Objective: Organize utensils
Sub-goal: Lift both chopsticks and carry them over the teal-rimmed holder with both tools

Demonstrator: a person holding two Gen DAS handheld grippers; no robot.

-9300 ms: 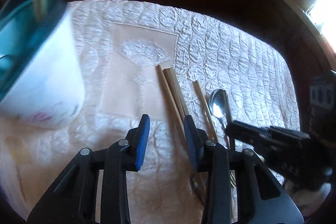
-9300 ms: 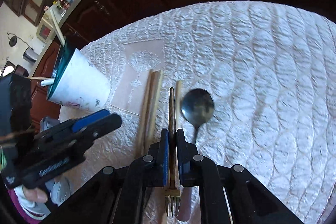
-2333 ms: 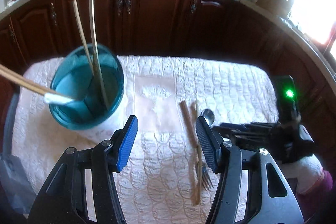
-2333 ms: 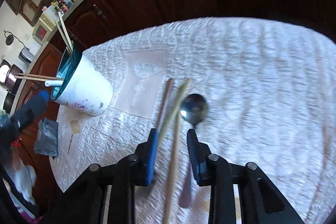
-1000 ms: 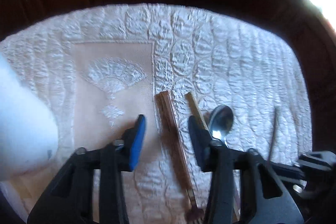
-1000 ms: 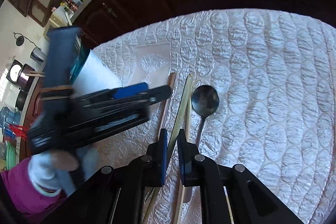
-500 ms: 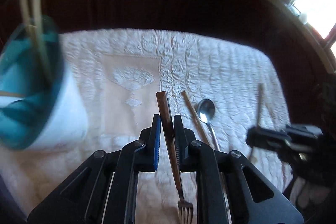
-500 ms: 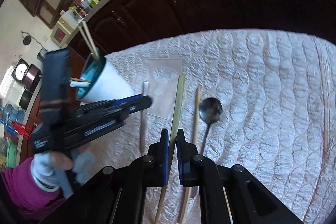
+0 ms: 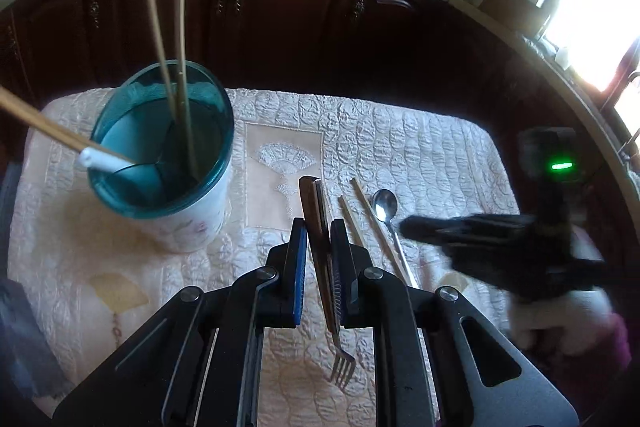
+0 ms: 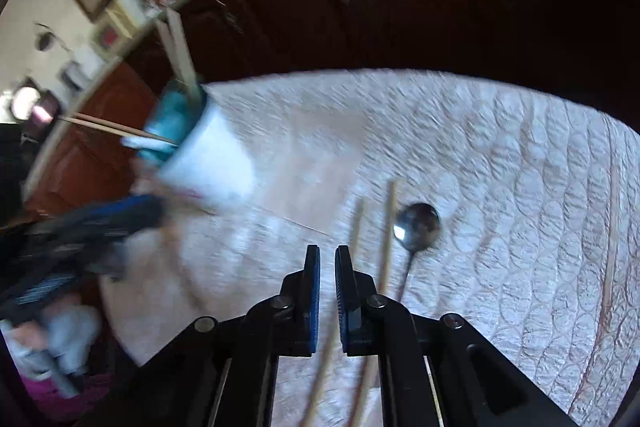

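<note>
Fork [image 9: 320, 227] clamped in my left claw [image 9: 319, 251], handle forward, tines hanging back toward me, lifted above the tabletop [image 9: 420, 147]. Right claw [image 10: 327, 279] nearly together, gripping nothing. Cup [image 9: 168, 163] sits left, already holding chopsticks. Spoon [image 9: 385, 205] and loose chopsticks [image 9: 370, 223] lie on the cloth. Risk: fork looks tilted in the grip, could slip or clip the cup rim.

One cup [image 9: 182, 215]; one fork [image 9: 320, 247]; one spoon [image 9: 386, 207]; two chopsticks [image 9: 370, 223] lying loose; two grippers [image 9: 319, 239].
</note>
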